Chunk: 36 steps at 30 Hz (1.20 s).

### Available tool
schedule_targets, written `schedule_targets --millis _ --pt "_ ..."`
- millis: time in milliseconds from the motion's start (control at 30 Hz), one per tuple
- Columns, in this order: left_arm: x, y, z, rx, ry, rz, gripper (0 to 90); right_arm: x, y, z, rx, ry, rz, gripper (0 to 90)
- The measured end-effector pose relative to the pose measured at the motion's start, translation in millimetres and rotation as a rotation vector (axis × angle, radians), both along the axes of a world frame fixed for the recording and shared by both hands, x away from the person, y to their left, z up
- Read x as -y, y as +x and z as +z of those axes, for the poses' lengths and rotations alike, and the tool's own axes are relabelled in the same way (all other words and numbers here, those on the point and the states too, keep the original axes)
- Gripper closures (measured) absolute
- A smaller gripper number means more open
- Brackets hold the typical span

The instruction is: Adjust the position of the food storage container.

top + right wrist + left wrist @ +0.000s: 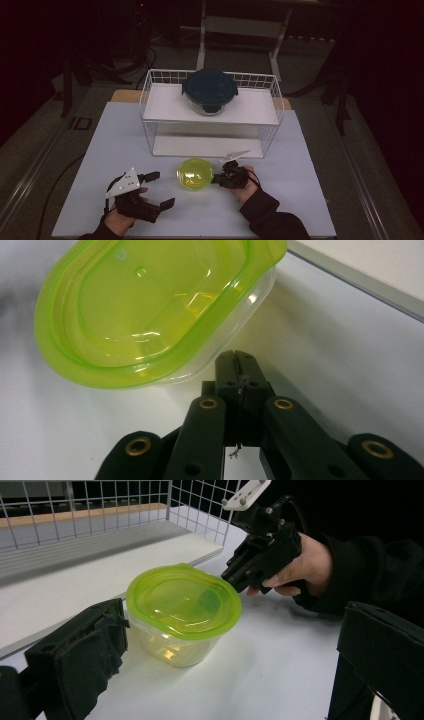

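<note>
Nearest the person, at about seven o'clock on the white counter [300, 200], the left gripper [156, 190] rests in the left hand [120, 220] with its jaws spread wide, nothing between them; in the left gripper view those jaws frame the scene at either side. At about five o'clock the right hand [247, 192], in a dark sleeve [272, 217], holds the right gripper [216, 178]; its jaws are pressed together, as the right gripper view shows, and their tips sit just beside the container's rim at its three o'clock side; whether they touch it I cannot tell. The clear tub with the lime-green lid [195, 173] stands at the middle of the counter, between the two grippers, lid on. Beyond it, toward twelve o'clock, stands a white wire shelf rack [150, 85]; on its upper shelf sits a round glass container with a dark blue clip lid [210, 90]. The room behind is dark.
</note>
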<state>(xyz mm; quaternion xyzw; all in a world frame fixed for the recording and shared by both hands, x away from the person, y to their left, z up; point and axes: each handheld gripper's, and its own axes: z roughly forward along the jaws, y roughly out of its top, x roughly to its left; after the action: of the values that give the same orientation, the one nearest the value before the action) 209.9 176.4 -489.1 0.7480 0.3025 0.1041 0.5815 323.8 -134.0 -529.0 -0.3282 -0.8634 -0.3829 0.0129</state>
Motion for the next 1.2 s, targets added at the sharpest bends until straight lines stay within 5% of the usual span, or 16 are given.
schedule_targets --millis 400,633,800,967,1033,1200 --pt "2.2 -0.4 -0.7 -0.003 0.010 -0.003 0.0 14.7 -8.2 9.7 0.065 -0.043 0.002 78.8" --pt "2.0 -0.3 0.0 0.004 0.014 0.008 0.0 36.4 -17.3 18.1 0.092 -0.050 -0.030 64.4" --pt "4.0 0.2 1.8 0.012 0.042 0.008 0.0 49.3 -21.4 30.0 0.123 0.010 -0.049 44.1" --pt "5.0 2.0 2.6 0.012 0.061 0.026 0.0 52.4 -24.8 41.8 0.111 0.101 -0.011 18.3" --pt "5.7 2.3 2.1 0.011 0.070 0.052 0.0 50.7 -25.7 45.1 0.112 0.128 0.024 13.8" --pt "3.6 6.0 4.6 -0.010 0.071 0.088 0.5 48.4 -23.0 51.5 0.137 0.180 0.004 19.1"
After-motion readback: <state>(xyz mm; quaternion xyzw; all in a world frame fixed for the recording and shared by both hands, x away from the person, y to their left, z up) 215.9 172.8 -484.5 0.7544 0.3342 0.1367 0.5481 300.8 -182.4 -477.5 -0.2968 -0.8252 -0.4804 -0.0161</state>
